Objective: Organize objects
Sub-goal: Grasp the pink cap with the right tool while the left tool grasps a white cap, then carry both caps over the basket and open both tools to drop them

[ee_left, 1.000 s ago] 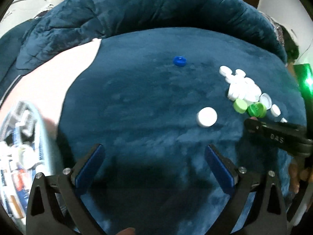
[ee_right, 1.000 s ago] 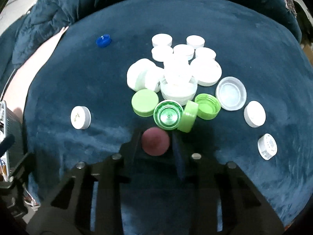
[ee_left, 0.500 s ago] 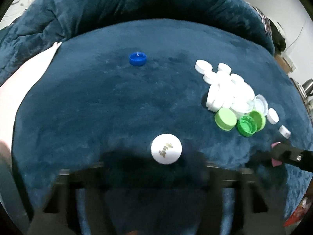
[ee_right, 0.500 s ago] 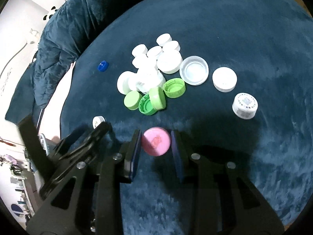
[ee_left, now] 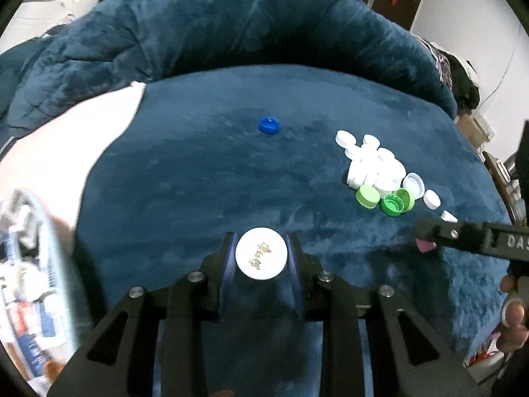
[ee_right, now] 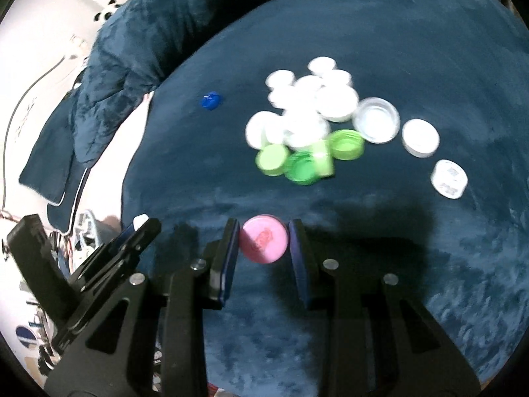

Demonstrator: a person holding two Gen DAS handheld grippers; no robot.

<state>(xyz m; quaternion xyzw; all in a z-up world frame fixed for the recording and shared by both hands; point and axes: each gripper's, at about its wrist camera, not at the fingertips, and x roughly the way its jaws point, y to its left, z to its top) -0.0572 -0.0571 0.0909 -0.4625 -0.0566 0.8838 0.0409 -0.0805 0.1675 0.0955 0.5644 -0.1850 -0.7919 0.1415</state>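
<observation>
1. Since a second ago, the left gripper [ee_left: 261, 253] has gone from wide-open jaws over bare blanket to jaws closing on a white bottle cap with gold lettering [ee_left: 261, 253], which sits between its blue pads.
2. Meanwhile the right gripper [ee_right: 264, 244] has drawn back from the cap pile; its jaws are clamped on a pink bottle cap [ee_right: 264, 244].
3. On the dark blue plush blanket [ee_left: 198, 178] a heap of white caps [ee_left: 373, 165] lies with green caps [ee_left: 385, 200] touching its near edge.
4. One blue cap [ee_left: 269, 125] lies alone, well apart from the heap.
5. In the right wrist view, two white caps [ee_right: 420, 138] [ee_right: 449, 178] lie singly just beside the heap.
6. At the left of the left wrist view, a blurred clear container [ee_left: 29, 264] shows.
</observation>
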